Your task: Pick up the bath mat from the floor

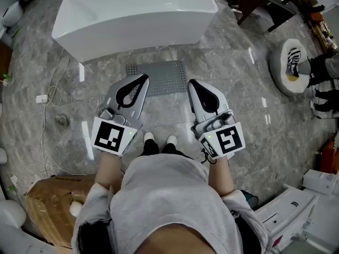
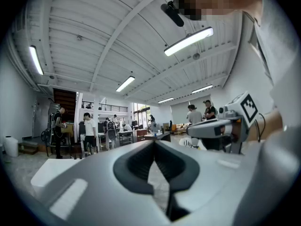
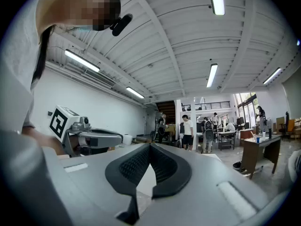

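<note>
I see the grey studded bath mat [image 1: 167,77] lying flat on the floor [image 1: 249,83] just in front of the bathtub [image 1: 132,15], and with my left tongs [image 1: 143,78] and right tongs [image 1: 191,82] both shut and empty, I judge it light, floppy rubber, best pinched at its near edge.

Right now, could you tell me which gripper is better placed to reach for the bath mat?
Left, marginally: in the head view the left gripper overlaps the left part of the bath mat, while the right gripper only meets its right edge. Both are shut and empty.
</note>
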Tool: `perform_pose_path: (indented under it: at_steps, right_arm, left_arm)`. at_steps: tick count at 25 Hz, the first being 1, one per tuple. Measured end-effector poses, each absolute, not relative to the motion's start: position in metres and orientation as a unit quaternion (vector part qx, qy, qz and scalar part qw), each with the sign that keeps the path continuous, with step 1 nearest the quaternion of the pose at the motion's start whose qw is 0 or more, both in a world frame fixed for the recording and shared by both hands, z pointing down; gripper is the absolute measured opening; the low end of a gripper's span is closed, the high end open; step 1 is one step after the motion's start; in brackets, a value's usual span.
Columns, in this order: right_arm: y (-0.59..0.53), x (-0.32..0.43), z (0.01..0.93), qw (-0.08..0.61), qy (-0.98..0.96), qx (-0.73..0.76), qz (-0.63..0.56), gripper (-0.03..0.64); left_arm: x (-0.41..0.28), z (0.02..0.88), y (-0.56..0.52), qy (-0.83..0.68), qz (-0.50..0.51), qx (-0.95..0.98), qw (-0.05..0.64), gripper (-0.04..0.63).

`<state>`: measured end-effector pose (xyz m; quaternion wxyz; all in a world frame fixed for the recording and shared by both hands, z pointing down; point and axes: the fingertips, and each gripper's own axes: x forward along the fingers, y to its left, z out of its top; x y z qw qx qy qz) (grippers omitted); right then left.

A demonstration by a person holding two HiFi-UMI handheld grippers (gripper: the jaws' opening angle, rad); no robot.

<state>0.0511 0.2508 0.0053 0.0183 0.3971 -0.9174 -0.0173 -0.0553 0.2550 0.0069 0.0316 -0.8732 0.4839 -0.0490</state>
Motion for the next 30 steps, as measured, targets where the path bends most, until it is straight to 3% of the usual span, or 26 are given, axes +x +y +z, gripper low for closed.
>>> perform_pose_path:
  at_steps: [30]
  right_arm:
    - [0.228, 0.029, 0.016, 0.002, -0.892, 0.452, 0.000, 0.000]
  left_arm:
    - [-0.101, 0.021, 0.226, 0.470, -0.054, -0.880, 0.041, 0.002]
